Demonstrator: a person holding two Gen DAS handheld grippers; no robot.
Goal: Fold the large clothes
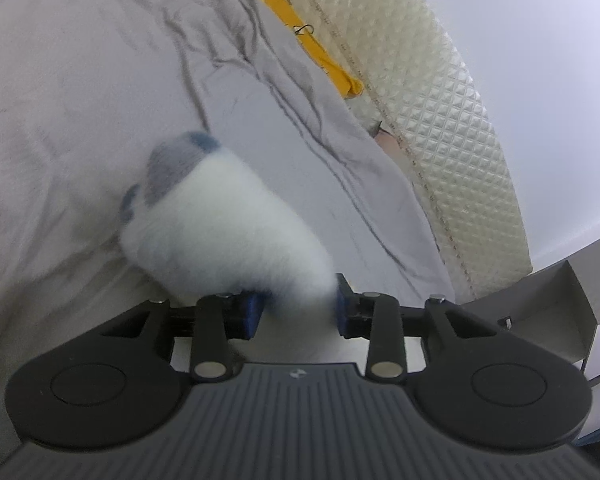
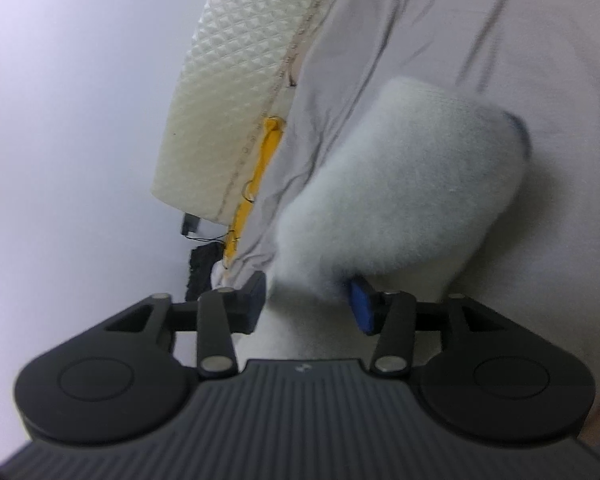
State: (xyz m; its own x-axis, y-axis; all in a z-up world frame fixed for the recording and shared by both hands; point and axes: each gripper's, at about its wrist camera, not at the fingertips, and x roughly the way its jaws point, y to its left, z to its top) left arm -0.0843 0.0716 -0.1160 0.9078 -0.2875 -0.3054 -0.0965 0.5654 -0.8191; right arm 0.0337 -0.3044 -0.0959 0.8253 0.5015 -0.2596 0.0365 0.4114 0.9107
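**Both grippers hold white fleece over a wrinkled bed sheet**

Where the two cameras look forward, a pale grey bed sheet (image 1: 80, 92) covers the surface, with many wrinkles and a folded edge running beside the mattress (image 1: 440, 92). This mattress has a cream quilted side with diamond pattern, and a yellow strip (image 1: 320, 52) lies between it and the sheet. Beyond the mattress edge is a plain pale wall (image 2: 68, 92), and a grey box-like shape (image 1: 572, 304) stands near the left gripper.

A white fleece garment (image 1: 224, 220), blurred, with blue-grey marks at its far end, hangs over the sheet. The left gripper (image 1: 298, 312) has its jaws pinching this fleece. The right gripper (image 2: 308, 304) also has jaws closed onto the fleece (image 2: 400, 184). On the wall side of the mattress the space is open.
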